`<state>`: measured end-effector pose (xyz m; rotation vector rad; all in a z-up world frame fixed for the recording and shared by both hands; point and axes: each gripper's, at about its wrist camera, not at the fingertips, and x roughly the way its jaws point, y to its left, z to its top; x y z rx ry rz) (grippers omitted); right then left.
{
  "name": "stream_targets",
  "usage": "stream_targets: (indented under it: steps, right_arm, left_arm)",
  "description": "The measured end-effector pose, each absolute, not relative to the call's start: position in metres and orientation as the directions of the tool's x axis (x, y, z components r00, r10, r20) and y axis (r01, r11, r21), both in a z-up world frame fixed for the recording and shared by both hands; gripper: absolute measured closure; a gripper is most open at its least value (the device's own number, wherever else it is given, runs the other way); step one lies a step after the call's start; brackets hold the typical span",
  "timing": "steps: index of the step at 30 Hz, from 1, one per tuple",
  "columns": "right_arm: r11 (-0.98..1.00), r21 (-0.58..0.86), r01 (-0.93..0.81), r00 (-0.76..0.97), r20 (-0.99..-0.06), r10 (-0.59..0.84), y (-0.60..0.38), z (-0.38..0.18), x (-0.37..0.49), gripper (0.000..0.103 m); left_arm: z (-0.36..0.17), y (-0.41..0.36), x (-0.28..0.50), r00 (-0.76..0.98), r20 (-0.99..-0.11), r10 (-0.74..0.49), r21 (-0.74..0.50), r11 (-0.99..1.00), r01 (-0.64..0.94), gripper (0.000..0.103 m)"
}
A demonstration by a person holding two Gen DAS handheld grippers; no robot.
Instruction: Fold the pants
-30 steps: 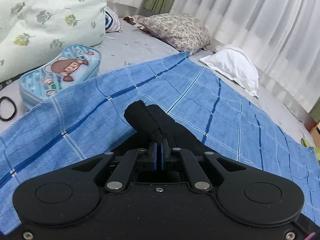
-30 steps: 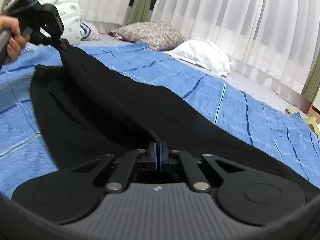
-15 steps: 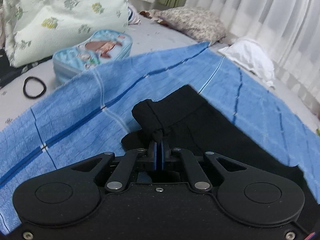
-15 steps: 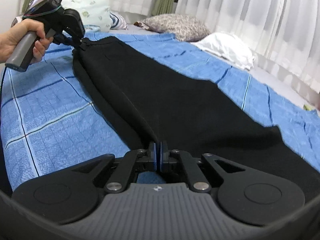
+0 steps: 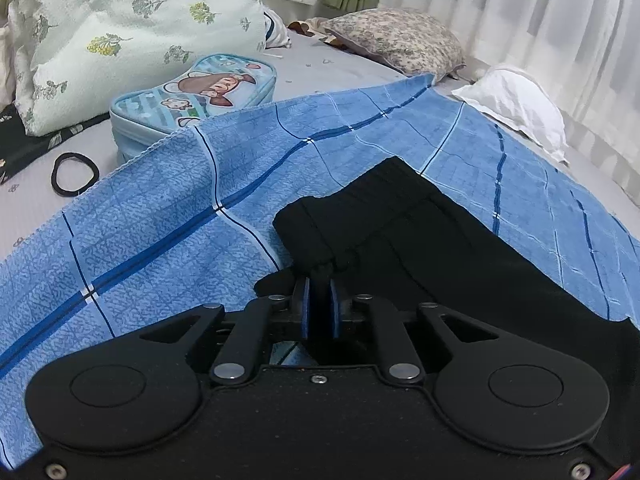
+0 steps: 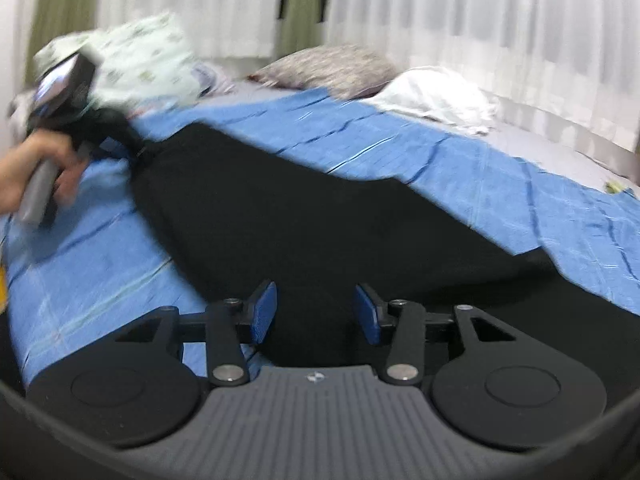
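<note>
Black pants lie flat along a blue checked blanket on the bed. My left gripper is shut on a bunched bit of the waistband, low on the blanket. In the right wrist view the pants stretch away from me to the left gripper, held in a hand at far left. My right gripper is open just above the pants' near end, with nothing between its blue pads.
A cartoon pencil case and a black hair tie lie left of the blanket. A floral pillow, a patterned pillow and a white pillow line the far side. White curtains hang behind.
The pants came down and now lie flat on the blanket. My right gripper has opened and let go of the pants. The left gripper still pinches the waistband, lower than before.
</note>
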<state>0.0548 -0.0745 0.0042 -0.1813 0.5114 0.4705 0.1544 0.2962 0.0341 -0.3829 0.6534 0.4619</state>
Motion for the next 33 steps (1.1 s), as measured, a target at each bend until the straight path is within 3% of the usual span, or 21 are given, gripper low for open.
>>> stream_targets:
  steps: [4, 7, 8, 9, 14, 19, 24, 28, 33]
  right_arm:
    - [0.938, -0.109, -0.330, 0.812, -0.540, 0.223, -0.071, 0.005, 0.100, 0.041]
    - [0.943, -0.088, -0.321, 0.768, -0.607, 0.205, -0.064, -0.009, 0.125, 0.041]
    - [0.937, -0.053, -0.345, 0.737, -0.634, 0.235, -0.061, -0.015, 0.130, 0.041]
    - [0.928, -0.010, -0.372, 0.712, -0.644, 0.278, -0.058, -0.019, 0.131, 0.048]
    - [0.827, 0.277, -0.488, 0.605, -0.576, 0.550, -0.071, -0.011, 0.125, 0.037]
    - [0.870, 0.232, -0.434, 0.672, -0.559, 0.485, -0.100, -0.001, 0.114, 0.037]
    - [0.929, 0.179, -0.325, 0.743, -0.559, 0.368, -0.130, -0.001, 0.109, 0.037]
    - [0.942, 0.180, -0.282, 0.747, -0.575, 0.334, -0.142, -0.010, 0.104, 0.037]
    - [0.942, 0.182, -0.281, 0.741, -0.583, 0.333, -0.147, -0.022, 0.093, 0.037]
  left_arm:
    - [0.034, 0.292, 0.156, 0.695, -0.649, 0.310, -0.171, 0.831, -0.530, 0.090]
    - [0.034, 0.294, 0.155, 0.693, -0.646, 0.320, -0.165, 0.828, -0.536, 0.090]
    - [0.034, 0.294, 0.155, 0.694, -0.645, 0.320, -0.165, 0.828, -0.536, 0.090]
    - [0.033, 0.294, 0.155, 0.693, -0.644, 0.324, -0.160, 0.829, -0.536, 0.090]
    - [0.035, 0.290, 0.156, 0.685, -0.642, 0.345, -0.131, 0.831, -0.541, 0.089]
    - [0.045, 0.291, 0.148, 0.697, -0.630, 0.344, -0.188, 0.802, -0.566, 0.089]
    - [0.072, 0.264, 0.134, 0.749, -0.547, 0.372, -0.144, 0.840, -0.523, 0.090]
    - [0.089, 0.223, 0.132, 0.812, -0.509, 0.287, -0.136, 0.905, -0.404, 0.085]
    - [0.082, 0.164, 0.140, 0.836, -0.523, 0.167, -0.091, 0.964, -0.250, 0.082]
